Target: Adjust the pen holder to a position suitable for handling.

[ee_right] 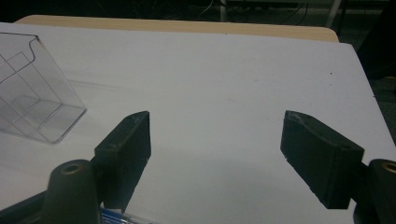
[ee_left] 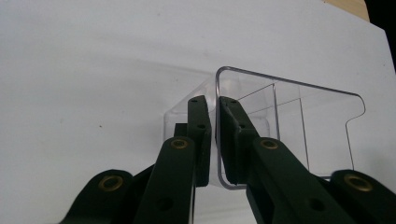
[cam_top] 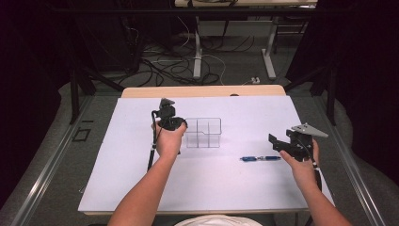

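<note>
On the left I have my left gripper [cam_top: 176,123] at the left end of the clear plastic compartment organiser [cam_top: 203,133], which stands on the white worktop [cam_top: 141,179] a little left of centre. In the left gripper view the two black jaws are pinched nearly together with the organiser's thin transparent side wall [ee_left: 217,140] clamped between them, one jaw outside the box and the other inside its nearest compartment. The organiser's inner dividers show through the wall, and its far rim carries a stepped notch. My left hand [cam_top: 168,141] wraps the gripper body, with the cable trailing down along the forearm.

Moving right, a blue pen [cam_top: 260,158] lies flat on the worktop, near the middle-right, well apart from the organiser and nearer to me than it is. Its length runs left to right.

Furthest right, my right gripper [cam_top: 277,143] hangs just above the worktop, beside the pen's right end, with the grey three-cornered plate on top. In the right gripper view its jaws stand wide with nothing but bare white worktop between them; a sliver of the blue pen [ee_right: 116,217] shows by the lower left jaw, and the organiser [ee_right: 32,98] sits off to the far left.
</note>
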{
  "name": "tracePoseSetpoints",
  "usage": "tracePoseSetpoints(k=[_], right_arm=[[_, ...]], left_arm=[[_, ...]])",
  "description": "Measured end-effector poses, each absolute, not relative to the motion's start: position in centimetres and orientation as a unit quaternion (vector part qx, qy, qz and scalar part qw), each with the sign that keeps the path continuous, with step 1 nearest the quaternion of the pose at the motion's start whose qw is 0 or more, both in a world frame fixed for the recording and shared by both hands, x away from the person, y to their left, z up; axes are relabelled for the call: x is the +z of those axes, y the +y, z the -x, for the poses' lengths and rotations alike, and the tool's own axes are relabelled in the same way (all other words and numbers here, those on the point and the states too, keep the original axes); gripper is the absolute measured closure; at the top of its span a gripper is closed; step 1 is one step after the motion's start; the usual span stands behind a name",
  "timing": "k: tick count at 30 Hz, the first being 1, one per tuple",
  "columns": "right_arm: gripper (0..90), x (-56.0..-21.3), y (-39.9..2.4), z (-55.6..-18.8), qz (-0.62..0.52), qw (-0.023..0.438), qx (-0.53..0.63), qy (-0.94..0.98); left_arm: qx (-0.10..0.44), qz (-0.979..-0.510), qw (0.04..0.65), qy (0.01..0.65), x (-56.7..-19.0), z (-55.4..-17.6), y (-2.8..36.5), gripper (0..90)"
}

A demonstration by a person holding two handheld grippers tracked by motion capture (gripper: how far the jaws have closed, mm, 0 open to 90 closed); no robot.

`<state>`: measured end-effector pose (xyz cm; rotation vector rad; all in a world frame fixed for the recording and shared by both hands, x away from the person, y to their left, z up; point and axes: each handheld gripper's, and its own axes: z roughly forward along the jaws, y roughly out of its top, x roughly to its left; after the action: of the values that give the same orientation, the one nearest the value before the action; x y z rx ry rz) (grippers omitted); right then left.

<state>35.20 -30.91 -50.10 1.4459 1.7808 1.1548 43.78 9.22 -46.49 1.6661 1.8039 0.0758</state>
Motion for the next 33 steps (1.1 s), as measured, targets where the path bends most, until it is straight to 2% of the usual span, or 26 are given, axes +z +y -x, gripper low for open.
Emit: tracePoseSetpoints(k=[18,24,29,33], right_arm=[[24.4,-50.3,-30.7,-35.3,-0.537,0.281,0.428,0.67],[24.4,-50.3,-30.7,-35.4,-0.532,0.285,0.425,0.675],[24.4,-50.2,-30.5,-35.4,-0.529,0.283,0.424,0.679],[24.3,-50.2,-30.2,-35.5,-0.526,0.28,0.421,0.684]], left_arm=[[0.008,-0.645,0.37,0.669,-47.1,-43.5,10.4,79.3],[0.013,-0.653,0.381,0.654,-47.1,-43.5,10.8,71.8],[0.007,-0.659,0.391,0.643,-47.0,-43.3,11.3,69.4],[0.021,-0.668,0.404,0.625,-46.8,-43.1,11.8,62.4]])
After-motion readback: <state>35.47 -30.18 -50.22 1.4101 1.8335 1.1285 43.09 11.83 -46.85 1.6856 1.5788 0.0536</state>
